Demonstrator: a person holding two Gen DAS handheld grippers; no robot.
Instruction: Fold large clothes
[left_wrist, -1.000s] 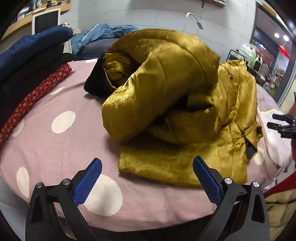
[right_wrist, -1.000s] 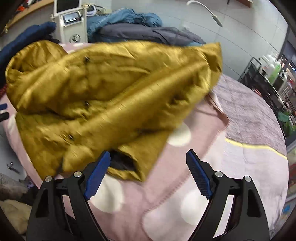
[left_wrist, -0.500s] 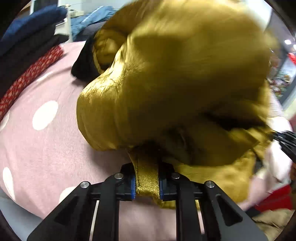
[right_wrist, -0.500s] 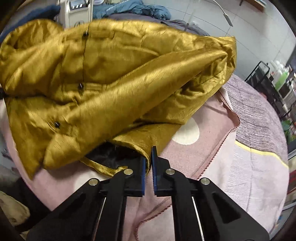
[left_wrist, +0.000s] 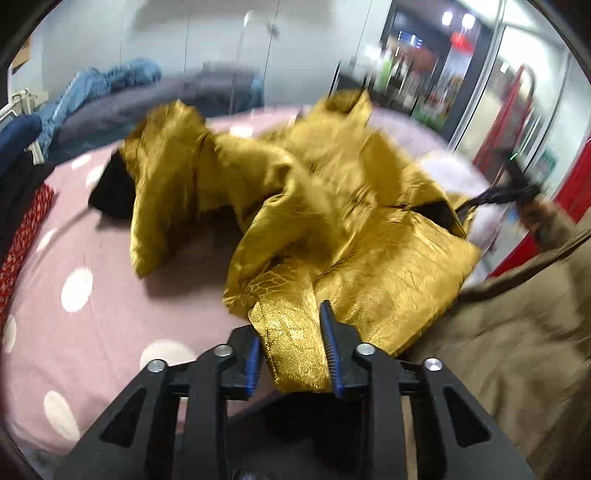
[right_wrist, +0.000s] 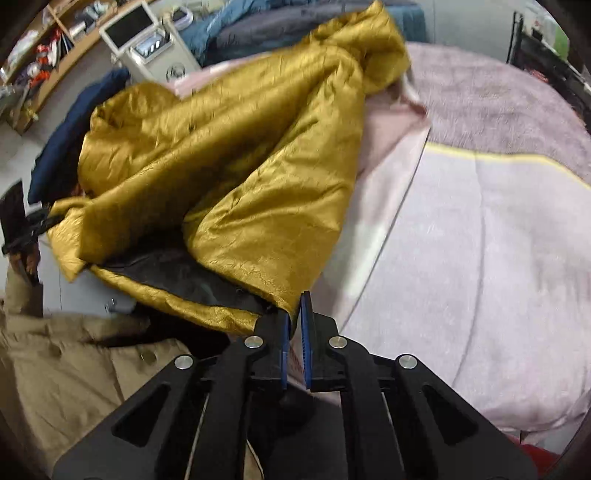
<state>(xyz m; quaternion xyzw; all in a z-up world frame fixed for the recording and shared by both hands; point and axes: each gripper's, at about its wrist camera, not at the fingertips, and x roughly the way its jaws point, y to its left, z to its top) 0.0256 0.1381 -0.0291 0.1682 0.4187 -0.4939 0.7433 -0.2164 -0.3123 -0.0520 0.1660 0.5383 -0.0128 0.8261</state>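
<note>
The left gripper (left_wrist: 293, 347) has its jaws pinching a thick fold of the golden-yellow jacket's (left_wrist: 332, 229) hem. The right gripper (right_wrist: 295, 332) has its jaws pressed nearly together on a thin corner of the same jacket (right_wrist: 236, 155), beside its black lining (right_wrist: 177, 273). The jacket lies crumpled on the pink polka-dot blanket (left_wrist: 74, 314) covering the bed, its near edge lifted toward the person's beige coat (right_wrist: 66, 369).

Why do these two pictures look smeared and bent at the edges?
Left wrist view: the background shop front and the gold jacket smear from motion, while the left tool stays sharp. Right wrist view: milder blur; the fisheye lens curves the bed, and the right tool is crisp.
</note>
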